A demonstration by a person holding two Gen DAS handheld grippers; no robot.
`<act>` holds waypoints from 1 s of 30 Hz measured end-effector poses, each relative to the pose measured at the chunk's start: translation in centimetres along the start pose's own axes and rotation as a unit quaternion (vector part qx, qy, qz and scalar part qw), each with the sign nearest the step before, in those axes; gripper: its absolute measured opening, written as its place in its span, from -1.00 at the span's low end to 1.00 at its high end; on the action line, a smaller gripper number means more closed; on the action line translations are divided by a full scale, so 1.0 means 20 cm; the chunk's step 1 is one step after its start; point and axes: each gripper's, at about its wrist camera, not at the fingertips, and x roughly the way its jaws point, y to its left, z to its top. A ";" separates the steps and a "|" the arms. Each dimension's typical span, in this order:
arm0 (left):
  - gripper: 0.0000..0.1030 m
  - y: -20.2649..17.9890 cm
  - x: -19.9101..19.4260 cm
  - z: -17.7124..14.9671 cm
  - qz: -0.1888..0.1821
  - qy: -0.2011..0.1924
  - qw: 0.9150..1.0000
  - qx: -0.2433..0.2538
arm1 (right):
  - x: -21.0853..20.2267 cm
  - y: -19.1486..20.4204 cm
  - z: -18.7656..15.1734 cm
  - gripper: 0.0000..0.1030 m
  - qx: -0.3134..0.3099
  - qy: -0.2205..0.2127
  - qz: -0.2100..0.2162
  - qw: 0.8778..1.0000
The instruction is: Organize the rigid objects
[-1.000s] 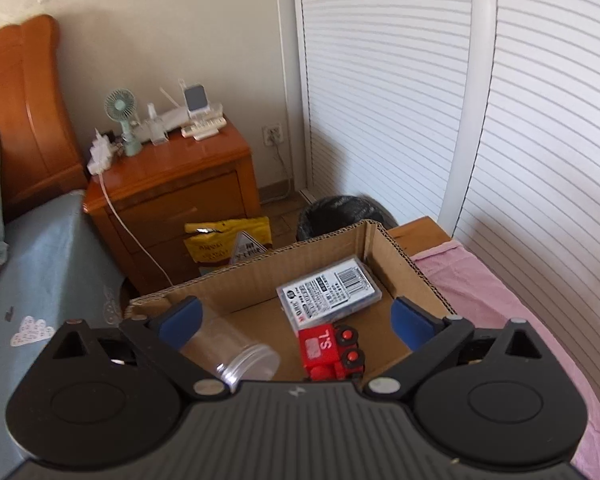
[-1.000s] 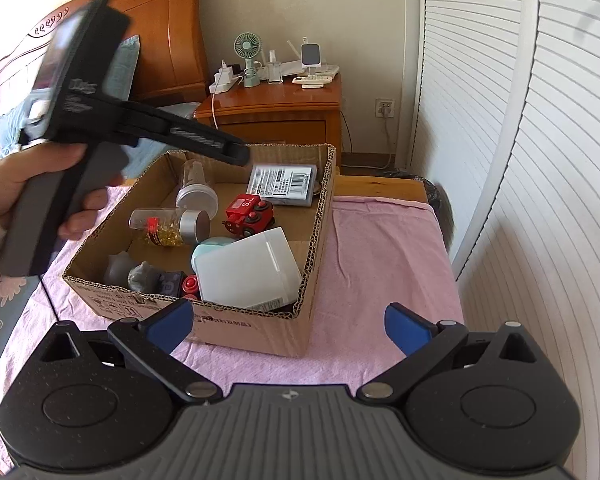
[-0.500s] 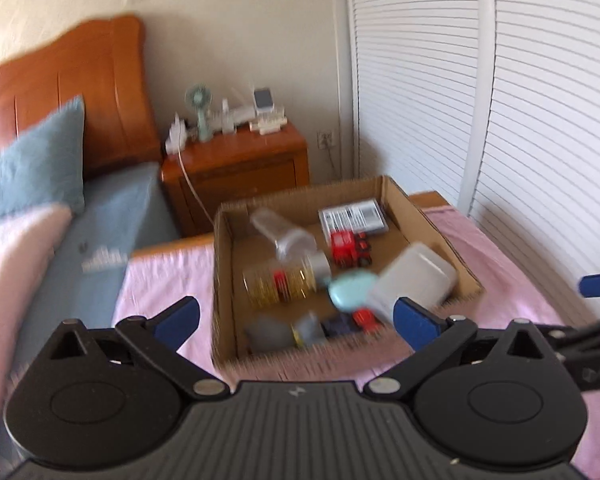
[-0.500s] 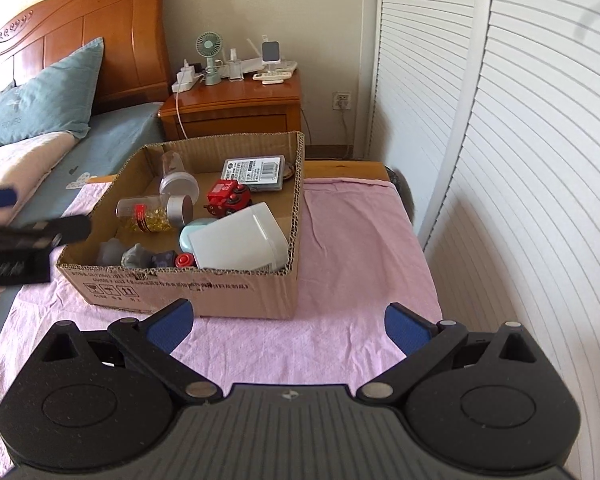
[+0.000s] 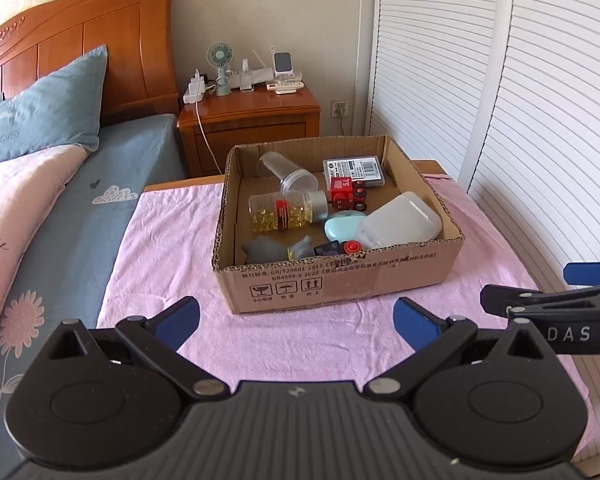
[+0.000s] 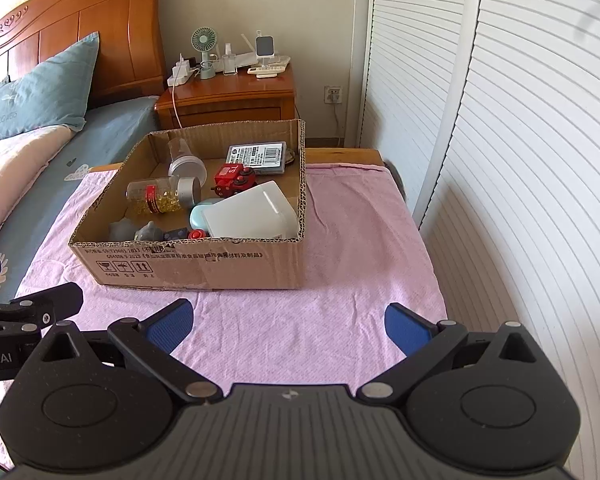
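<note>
Cardboard box [image 5: 340, 280] is set on pink cloth [image 5: 172, 248], filled: pill bottle [image 5: 284, 211], red toy train [image 5: 346, 194], white container [image 5: 400, 222], clear cup [image 5: 288, 172] seen inside | left gripper [image 5: 296, 318] held before box, fingers spread, nothing clamped | right gripper [image 6: 288, 320] likewise spread, nothing held, near box front

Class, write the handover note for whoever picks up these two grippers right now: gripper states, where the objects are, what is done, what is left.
Left gripper: open, empty, above the pink cloth in front of the cardboard box.
Right gripper: open, empty, also short of the box.
In the box: pill bottle and clear cup on their sides, red toy train, card case, white container, teal case, small pieces along the near wall.
Done: every object in view is boxed.
Left: nothing loose on the cloth; perhaps tidy the jumble.
</note>
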 end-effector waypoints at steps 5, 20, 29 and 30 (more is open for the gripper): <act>0.99 0.01 -0.01 0.00 0.005 0.001 1.000 -0.005 | 0.00 0.00 0.00 1.00 -0.001 -0.001 -0.001 1.000; 0.99 -0.02 -0.02 0.00 0.019 -0.001 1.000 0.005 | -0.01 0.00 0.00 1.00 0.001 -0.003 -0.002 1.000; 0.99 -0.02 -0.03 0.01 0.023 -0.002 1.000 0.004 | -0.01 0.00 0.00 1.00 -0.001 -0.001 -0.002 1.000; 0.99 -0.02 -0.03 0.01 0.023 -0.002 1.000 0.004 | -0.01 0.00 0.00 1.00 -0.001 -0.002 -0.002 1.000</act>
